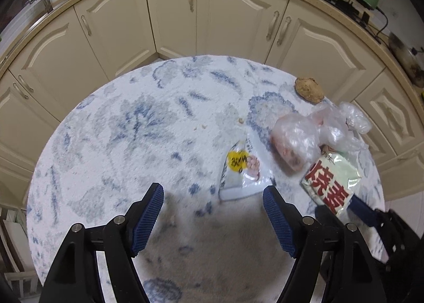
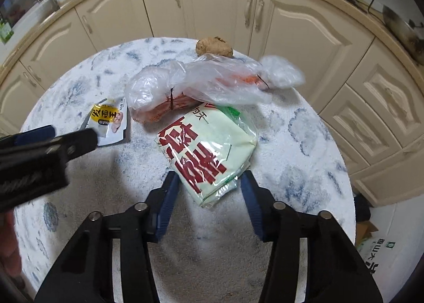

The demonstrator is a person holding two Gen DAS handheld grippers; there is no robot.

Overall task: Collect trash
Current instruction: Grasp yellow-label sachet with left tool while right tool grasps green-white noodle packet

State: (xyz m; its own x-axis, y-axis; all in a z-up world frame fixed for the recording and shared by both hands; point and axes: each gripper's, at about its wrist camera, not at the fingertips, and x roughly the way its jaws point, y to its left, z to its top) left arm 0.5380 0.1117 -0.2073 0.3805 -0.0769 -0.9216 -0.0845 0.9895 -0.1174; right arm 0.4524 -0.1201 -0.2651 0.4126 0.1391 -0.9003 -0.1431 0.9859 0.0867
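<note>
Trash lies on the round table (image 1: 111, 123), all near its right edge. None of it looks picked up yet, so the job seems to be just starting.

The left gripper (image 1: 213, 197) is spread wide with nothing in it, and the small white packet (image 1: 242, 170) lies just in front of it. The right gripper (image 2: 209, 183) is spread wide too. The green packet (image 2: 209, 149) with red letters sits between its fingers, but they are not squeezing it yet.

Behind these lie a crumpled clear bag (image 2: 201, 83) and a brown lump (image 2: 214, 47) by the far edge. All four things still need collecting.
</note>
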